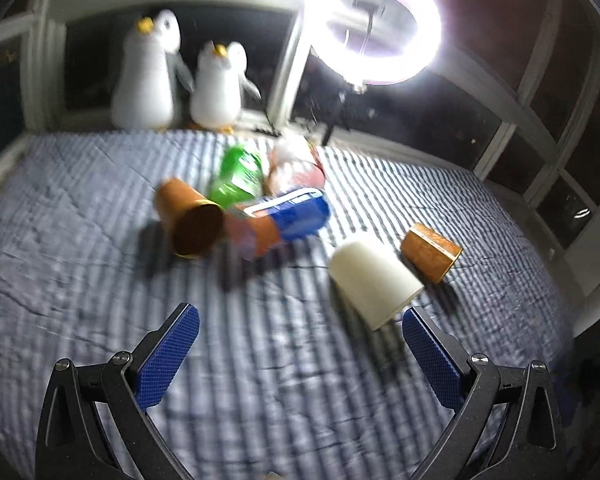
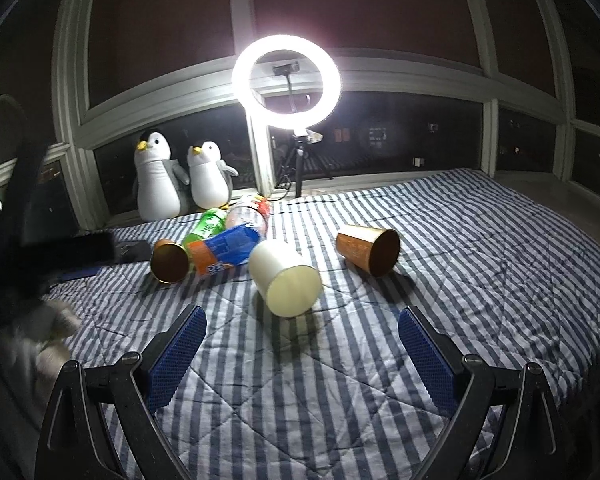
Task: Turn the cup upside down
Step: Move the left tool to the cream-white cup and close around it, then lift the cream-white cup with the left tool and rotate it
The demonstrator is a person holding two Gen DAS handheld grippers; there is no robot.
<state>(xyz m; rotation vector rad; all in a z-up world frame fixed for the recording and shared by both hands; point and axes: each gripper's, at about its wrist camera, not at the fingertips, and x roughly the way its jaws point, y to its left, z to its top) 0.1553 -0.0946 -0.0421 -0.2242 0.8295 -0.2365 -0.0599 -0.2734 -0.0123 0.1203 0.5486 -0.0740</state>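
Presently, 3 cups lie on their sides on the striped quilt [image 2: 440, 280], none upside down, so the flip has not begun. The white cup [image 2: 285, 279] is taken as the landmark: it lies tipped with its open mouth toward the right gripper [image 2: 302, 330], which hangs just short of it, jaws spread wide and holding nothing, apparently lined up for an approach. A brown cup [image 2: 367, 250] lies to the right of the white cup and slightly beyond, mouth also facing the camera; a second brown cup [image 2: 170, 260] lies to its left, against a heap of snack bags [image 2: 224, 250]. In the blurred left view the left gripper [image 1: 300, 330] is likewise wide open and empty, with the white cup [image 1: 374, 278] just beyond its right finger [image 1: 432, 356]. Judgement: either gripper could take the white cup; a sidelong grasp on the wall would permit the turn onto its rim. The soft quilt may let the cup roll.
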